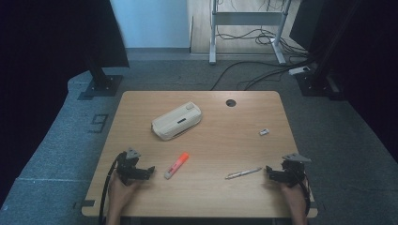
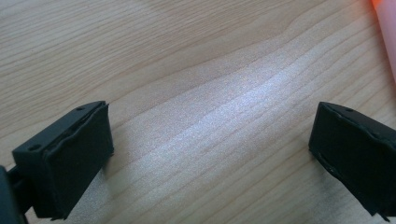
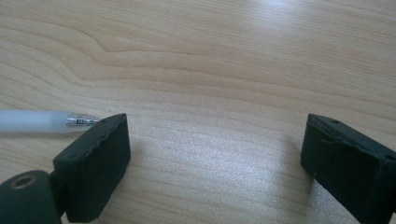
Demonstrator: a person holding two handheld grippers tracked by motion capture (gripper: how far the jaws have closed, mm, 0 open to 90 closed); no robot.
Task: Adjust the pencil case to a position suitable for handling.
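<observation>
The left gripper (image 1: 149, 169) rests low at the near left of the table (image 1: 244, 140), held by a hand (image 1: 123, 191) that comes in from the bottom edge; its jaws stand wide apart with nothing but bare wood between them, so it is released. Just beside it, toward the table's middle, lies the highlighter (image 1: 176, 165), aslant, its orange cap pointing away from the person; in the left gripper view the highlighter (image 2: 385, 32) shows at the top right corner, beyond the right-hand jaw and clear of it.

The right gripper (image 1: 268, 169) sits at the near right, its hand (image 1: 294, 199) likewise entering from below; its jaws are also spread wide and grasp nothing. The pen (image 1: 242, 173) lies near its tips, between the two grippers; in the right gripper view the pen (image 3: 44, 121) lies with its metal tip right at the outer top corner of the left-hand jaw, outside the gap; whether it touches the jaw cannot be told.

Farther back, left of centre, lies a cream case (image 1: 177, 121); a small white object (image 1: 264, 132) lies to the right, well apart from everything.
</observation>
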